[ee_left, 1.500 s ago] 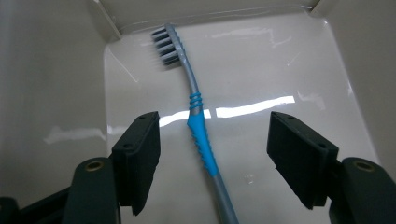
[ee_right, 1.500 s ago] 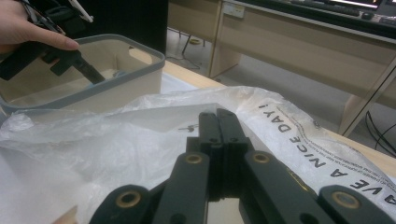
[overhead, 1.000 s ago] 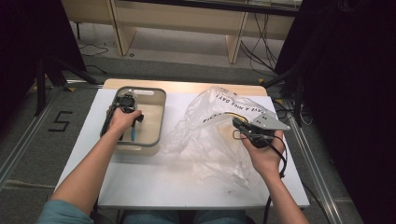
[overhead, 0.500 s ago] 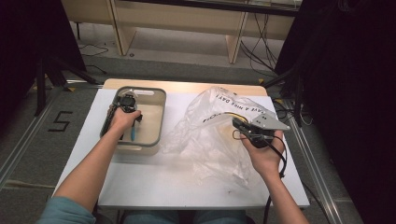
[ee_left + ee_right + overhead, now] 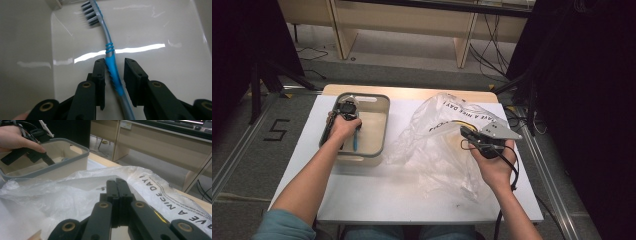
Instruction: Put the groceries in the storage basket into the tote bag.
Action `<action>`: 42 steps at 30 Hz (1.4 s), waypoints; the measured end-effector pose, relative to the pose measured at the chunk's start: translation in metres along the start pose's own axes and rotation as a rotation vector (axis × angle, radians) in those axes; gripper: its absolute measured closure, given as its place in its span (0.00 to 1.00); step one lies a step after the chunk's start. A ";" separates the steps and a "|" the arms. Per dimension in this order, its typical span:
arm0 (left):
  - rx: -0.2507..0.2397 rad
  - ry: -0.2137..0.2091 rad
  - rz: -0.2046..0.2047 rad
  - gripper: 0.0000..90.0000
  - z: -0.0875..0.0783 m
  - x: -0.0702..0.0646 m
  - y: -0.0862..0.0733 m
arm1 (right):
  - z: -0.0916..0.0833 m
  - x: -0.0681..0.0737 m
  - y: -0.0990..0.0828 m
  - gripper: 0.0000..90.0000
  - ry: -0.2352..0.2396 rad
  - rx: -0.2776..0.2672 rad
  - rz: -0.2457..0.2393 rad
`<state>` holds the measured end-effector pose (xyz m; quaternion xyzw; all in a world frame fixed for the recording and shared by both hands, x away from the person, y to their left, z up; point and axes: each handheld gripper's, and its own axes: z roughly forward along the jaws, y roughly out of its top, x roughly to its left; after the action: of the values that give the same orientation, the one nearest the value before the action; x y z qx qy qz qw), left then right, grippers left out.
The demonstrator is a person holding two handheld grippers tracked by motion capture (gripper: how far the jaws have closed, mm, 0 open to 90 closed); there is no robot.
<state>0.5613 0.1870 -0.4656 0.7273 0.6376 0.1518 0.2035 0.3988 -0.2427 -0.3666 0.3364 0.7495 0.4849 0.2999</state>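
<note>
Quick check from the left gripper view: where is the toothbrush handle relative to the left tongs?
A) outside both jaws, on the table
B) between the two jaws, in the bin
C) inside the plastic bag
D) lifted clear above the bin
B: the toothbrush lies on the bin floor with its blue grip between the jaws of the left tongs.
</note>
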 end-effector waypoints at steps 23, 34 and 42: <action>0.002 0.020 0.001 0.89 -0.001 -0.004 0.000 | 0.000 0.000 0.000 1.00 0.001 0.001 0.002; -0.003 0.001 -0.011 0.91 -0.004 -0.003 0.000 | 0.000 0.000 0.000 1.00 0.001 0.001 0.003; -0.001 0.000 0.006 0.91 -0.004 -0.004 0.000 | 0.001 0.000 0.000 1.00 0.002 0.000 0.000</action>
<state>0.5585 0.1840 -0.4619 0.7291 0.6353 0.1528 0.2036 0.3990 -0.2423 -0.3672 0.3361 0.7496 0.4854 0.2992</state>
